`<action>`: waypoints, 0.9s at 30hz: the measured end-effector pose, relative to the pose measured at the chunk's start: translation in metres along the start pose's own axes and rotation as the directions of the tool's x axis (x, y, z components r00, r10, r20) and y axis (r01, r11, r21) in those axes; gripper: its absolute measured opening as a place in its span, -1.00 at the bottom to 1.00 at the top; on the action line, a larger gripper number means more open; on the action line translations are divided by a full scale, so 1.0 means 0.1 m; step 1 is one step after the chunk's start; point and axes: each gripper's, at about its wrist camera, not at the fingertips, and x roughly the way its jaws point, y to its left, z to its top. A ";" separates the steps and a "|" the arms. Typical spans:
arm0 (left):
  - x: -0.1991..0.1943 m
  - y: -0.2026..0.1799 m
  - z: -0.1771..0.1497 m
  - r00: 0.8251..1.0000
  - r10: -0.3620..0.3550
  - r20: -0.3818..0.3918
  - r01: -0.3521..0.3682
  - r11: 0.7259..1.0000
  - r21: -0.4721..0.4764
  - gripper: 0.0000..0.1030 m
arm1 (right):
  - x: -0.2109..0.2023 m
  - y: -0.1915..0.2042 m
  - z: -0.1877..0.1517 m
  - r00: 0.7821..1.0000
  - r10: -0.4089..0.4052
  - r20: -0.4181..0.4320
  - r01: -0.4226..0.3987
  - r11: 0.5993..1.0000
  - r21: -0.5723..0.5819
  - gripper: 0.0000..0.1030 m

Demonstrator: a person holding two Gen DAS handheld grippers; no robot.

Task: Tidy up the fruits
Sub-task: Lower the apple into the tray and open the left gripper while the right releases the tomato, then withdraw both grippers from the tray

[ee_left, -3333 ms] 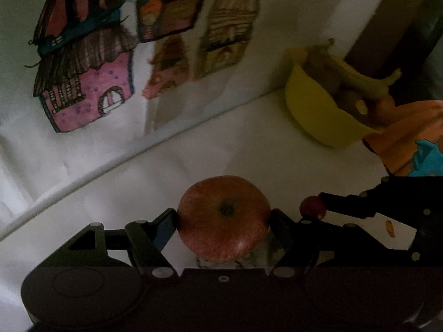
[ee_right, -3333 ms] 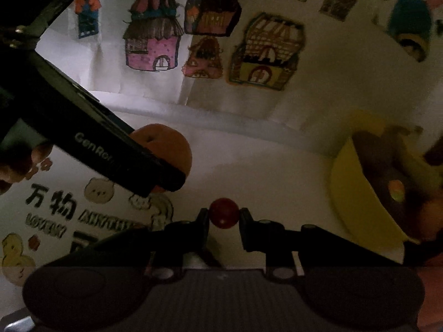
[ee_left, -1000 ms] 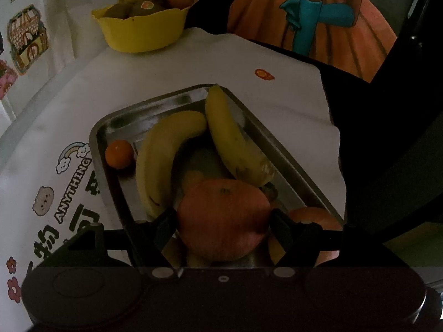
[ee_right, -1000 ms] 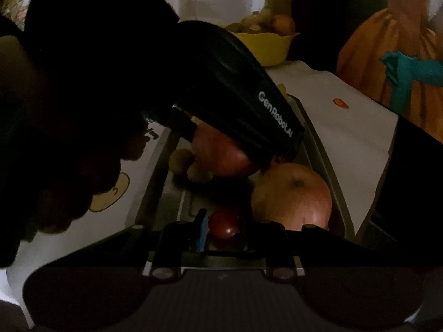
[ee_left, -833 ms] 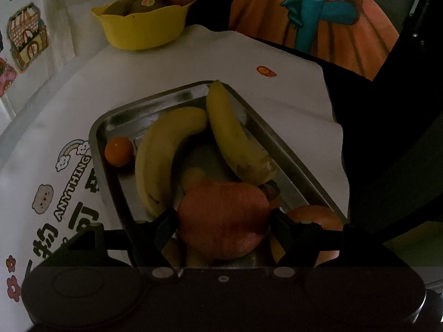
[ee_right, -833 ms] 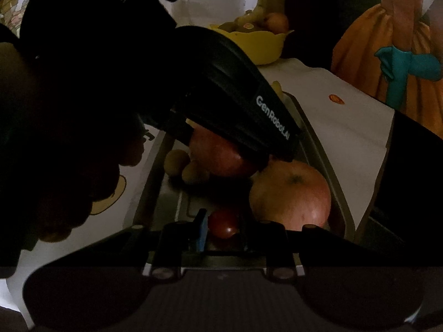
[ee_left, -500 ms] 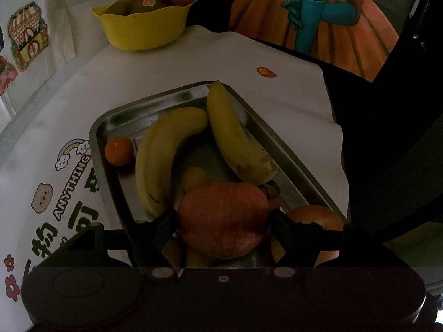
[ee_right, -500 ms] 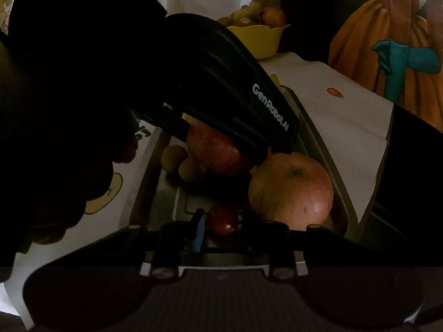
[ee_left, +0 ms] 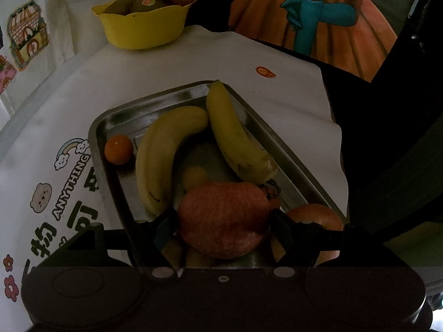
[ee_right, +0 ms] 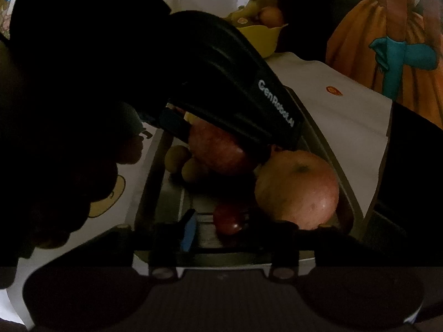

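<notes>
Left gripper [ee_left: 224,221] clenched on a red apple [ee_left: 223,218], fingers pressed to its left and right flanks, held over the near end of a steel tray [ee_left: 95,127]. Same apple [ee_right: 216,149] seen from the right wrist view under the black body of the left gripper, low over the tray floor; contact with the floor not clear.

Right gripper [ee_right: 221,229] released, fingers spread wide at the tray's near edge, blue pad showing on the left finger. Between them, lying on the tray floor, a small dark-red cherry tomato [ee_right: 228,220], apart from the left finger, very near the right one; whether touching cannot be told.

Just right of the tomato, a second apple [ee_right: 297,189] resting in the near right corner of the tray, also visible at the right of the left view [ee_left: 315,217].

Farther in the tray: two bananas [ee_left: 163,155] [ee_left: 238,141] lying lengthwise, far ends close together, near ends apart; a small orange [ee_left: 118,149] by the left wall; a small yellowish fruit [ee_left: 195,177] between the bananas, just beyond the held apple. Two small yellowish fruits [ee_right: 177,157] left of the held apple in the right view.

Tray sitting on a white printed cloth [ee_left: 166,63]. Far left on the cloth, a yellow bowl [ee_left: 144,25] holding mixed fruit.
</notes>
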 end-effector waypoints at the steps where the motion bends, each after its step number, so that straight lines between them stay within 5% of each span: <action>1: 0.00 0.00 0.00 1.000 0.000 0.000 0.000 1.000 0.000 0.47 | 0.00 0.01 -0.01 1.000 0.001 0.001 -0.001 1.000 0.003 0.06; 15: -0.07 0.00 0.00 1.000 0.007 0.010 -0.007 1.000 -0.010 0.67 | -0.17 -0.05 -0.08 0.999 0.027 0.022 -0.028 0.999 0.028 0.43; 27: -0.37 0.00 0.04 0.996 -0.003 0.091 0.006 0.999 -0.031 0.85 | -0.38 -0.14 -0.05 0.998 0.015 0.058 -0.016 1.000 0.024 0.67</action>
